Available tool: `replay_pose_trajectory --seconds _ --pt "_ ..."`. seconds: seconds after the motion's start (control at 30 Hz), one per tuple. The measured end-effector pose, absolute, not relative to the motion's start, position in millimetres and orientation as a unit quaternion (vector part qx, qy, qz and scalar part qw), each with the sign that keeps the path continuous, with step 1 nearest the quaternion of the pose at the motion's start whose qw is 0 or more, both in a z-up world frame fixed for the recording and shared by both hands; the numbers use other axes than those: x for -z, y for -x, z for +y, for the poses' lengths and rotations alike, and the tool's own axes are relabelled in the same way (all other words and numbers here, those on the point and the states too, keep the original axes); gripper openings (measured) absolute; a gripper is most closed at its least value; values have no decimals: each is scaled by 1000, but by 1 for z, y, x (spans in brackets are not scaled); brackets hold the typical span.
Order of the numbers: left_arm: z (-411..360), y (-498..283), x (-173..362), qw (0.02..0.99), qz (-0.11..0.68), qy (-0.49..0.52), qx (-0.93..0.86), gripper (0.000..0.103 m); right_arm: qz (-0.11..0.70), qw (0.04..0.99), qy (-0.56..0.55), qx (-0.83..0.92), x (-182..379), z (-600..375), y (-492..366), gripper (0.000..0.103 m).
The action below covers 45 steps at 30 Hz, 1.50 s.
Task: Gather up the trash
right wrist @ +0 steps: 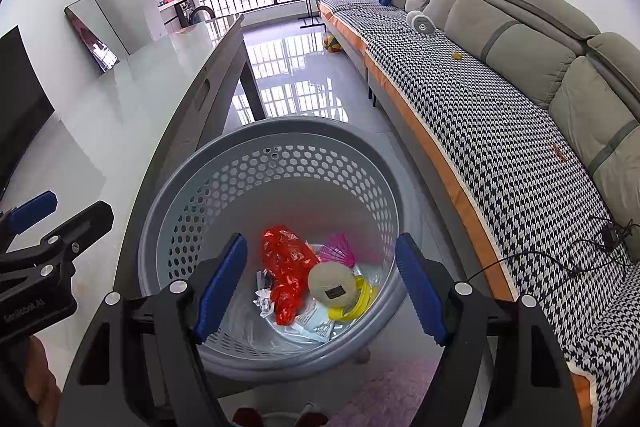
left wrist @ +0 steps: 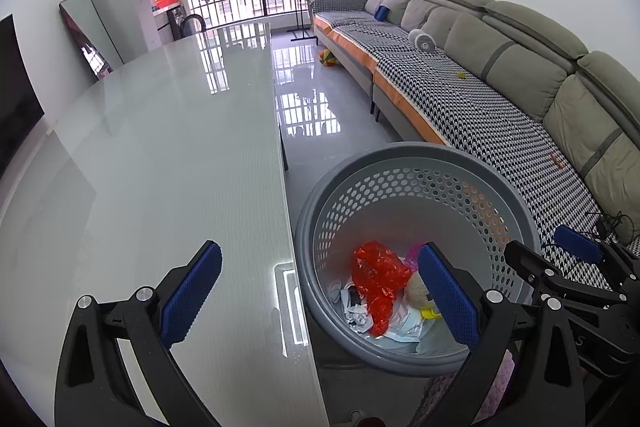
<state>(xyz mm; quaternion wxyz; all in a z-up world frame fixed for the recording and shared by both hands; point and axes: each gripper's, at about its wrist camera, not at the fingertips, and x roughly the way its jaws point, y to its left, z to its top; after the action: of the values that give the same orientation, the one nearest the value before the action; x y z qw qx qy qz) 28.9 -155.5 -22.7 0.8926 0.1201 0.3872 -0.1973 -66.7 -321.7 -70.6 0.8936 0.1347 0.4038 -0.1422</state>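
Note:
A grey perforated basket (right wrist: 172,227) stands on the floor beside the table and holds trash: a crumpled red plastic bag (right wrist: 286,267), a beige round pouch (right wrist: 334,285), a pink shuttlecock (right wrist: 340,251), a yellow piece and paper scraps. My right gripper (right wrist: 320,285) hovers open above the basket's mouth, nothing between its blue pads. My left gripper (left wrist: 320,295) is open too, straddling the table edge and the basket (left wrist: 516,211), empty. The red bag (left wrist: 378,275) also shows in the left wrist view. Each gripper appears at the edge of the other's view.
A long glossy grey table (left wrist: 160,147) runs on the left. A grey sofa (right wrist: 520,39) with a houndstooth cover lines the right wall, with a cable and a small round device on it. A ball (right wrist: 332,43) lies on the tiled floor, a clothes rack stands by the window.

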Motion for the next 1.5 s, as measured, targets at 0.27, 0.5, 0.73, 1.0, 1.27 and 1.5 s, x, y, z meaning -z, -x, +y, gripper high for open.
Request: replay_pose_trajectory --seconds 0.27,0.5,0.73,1.0,1.27,1.5 --pt "-153 -29 21 894 384 -119 196 97 403 894 -134 143 70 -321 67 73" --pt "-152 -27 22 894 383 -123 196 97 400 895 -132 144 68 -316 68 74" --pt "-151 -26 22 893 386 -123 197 97 400 895 -133 144 68 -316 67 74" --pt "-150 -26 21 894 383 -125 194 97 400 896 -132 143 68 -316 67 74" --pt "-151 -26 22 894 385 -123 195 97 402 895 -130 142 68 -315 66 74" --pt "-147 -29 23 893 387 -119 196 97 402 895 -129 142 68 -314 66 74"
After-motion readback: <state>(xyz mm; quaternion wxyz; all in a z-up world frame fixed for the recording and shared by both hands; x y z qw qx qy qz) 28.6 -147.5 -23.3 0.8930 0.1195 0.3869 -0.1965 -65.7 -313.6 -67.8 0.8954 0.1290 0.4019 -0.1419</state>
